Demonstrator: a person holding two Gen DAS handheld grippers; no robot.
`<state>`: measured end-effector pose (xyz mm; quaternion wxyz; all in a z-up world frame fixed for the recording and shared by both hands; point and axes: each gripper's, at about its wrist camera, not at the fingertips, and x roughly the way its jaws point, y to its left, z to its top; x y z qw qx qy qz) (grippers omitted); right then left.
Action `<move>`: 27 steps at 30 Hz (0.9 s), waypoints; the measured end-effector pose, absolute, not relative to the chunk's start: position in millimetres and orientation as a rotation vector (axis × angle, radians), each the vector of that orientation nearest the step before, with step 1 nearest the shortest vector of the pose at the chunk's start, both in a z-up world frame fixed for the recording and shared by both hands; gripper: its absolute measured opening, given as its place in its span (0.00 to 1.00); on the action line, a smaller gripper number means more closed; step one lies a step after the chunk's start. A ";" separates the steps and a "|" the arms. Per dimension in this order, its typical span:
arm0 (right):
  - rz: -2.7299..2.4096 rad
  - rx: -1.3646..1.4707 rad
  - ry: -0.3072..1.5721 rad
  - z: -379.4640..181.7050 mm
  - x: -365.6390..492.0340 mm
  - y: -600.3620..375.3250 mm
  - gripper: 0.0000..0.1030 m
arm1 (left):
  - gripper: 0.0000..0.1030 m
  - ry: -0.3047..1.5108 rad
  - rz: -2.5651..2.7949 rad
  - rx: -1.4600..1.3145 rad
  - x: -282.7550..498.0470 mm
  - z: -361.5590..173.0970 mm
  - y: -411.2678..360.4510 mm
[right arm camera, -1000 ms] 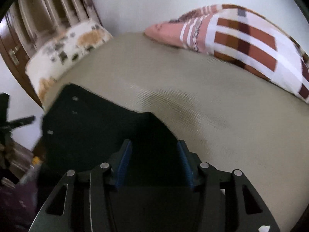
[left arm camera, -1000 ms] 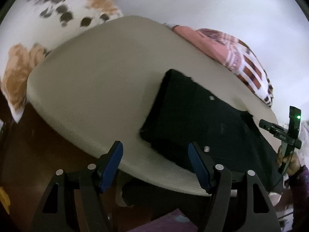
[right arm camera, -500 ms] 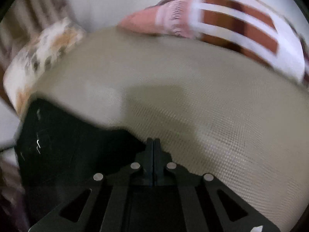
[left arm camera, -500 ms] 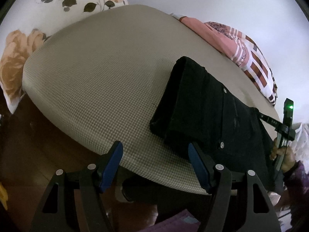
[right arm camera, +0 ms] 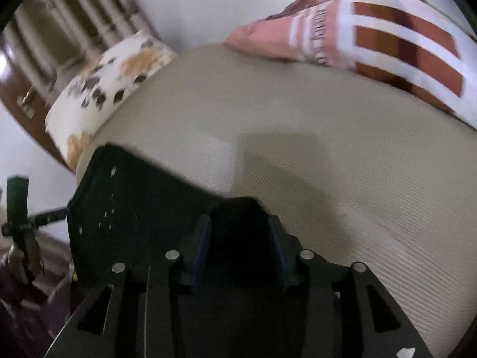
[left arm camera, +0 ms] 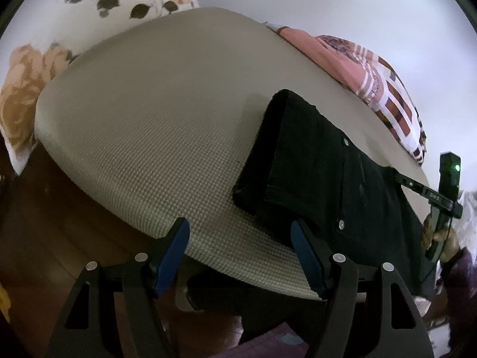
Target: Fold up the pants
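Lying Folded on the Bed, Black Pants Between the Right Tongs

Lying folded on the beige bed [left arm camera: 155, 137], the black pants [left arm camera: 322, 179] are sitting near its front edge. The right gripper [right arm camera: 238, 238] is tilting down over them; its jaws have just been opening, and a dark bunch of the pants is sitting between the blue pads [right arm camera: 275, 238], though blur is hiding whether they are pressing on it. The left gripper [left arm camera: 241, 253] is pointing down beside the pants' left end, its jaws standing wide with nothing between them, over the bed's edge. Past the pants, a floral pillow [left arm camera: 26, 95] is resting at the bed's far left, and a pink striped blanket [right arm camera: 372, 29] is lying along the far side by the white wall [left arm camera: 328, 0].
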<state>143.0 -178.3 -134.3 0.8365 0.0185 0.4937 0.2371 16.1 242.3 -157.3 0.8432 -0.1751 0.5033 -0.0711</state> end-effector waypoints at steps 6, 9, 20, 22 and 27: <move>0.348 -0.045 1.003 -142.6 150.5 -161.9 0.07 | 0.69 1.064 -0.149 -0.361 15.9 -157.8 240.6; 0.320 0.017 0.971 -152.3 151.1 -168.8 0.06 | 0.69 1.059 -0.129 -0.376 16.0 -157.4 248.6; 0.290 -0.003 0.920 -153.6 145.6 -165.1 0.08 | 0.69 1.141 -0.295 -0.553 21.1 -155.4 275.3; 0.288 0.004 0.918 -153.5 145.0 -166.2 0.09 | 0.69 1.170 -0.392 -0.596 22.9 -158.5 265.7; 0.290 0.025 0.918 -154.1 145.1 -169.4 0.10 | 0.66 1.265 -0.463 -0.671 32.9 -180.7 248.9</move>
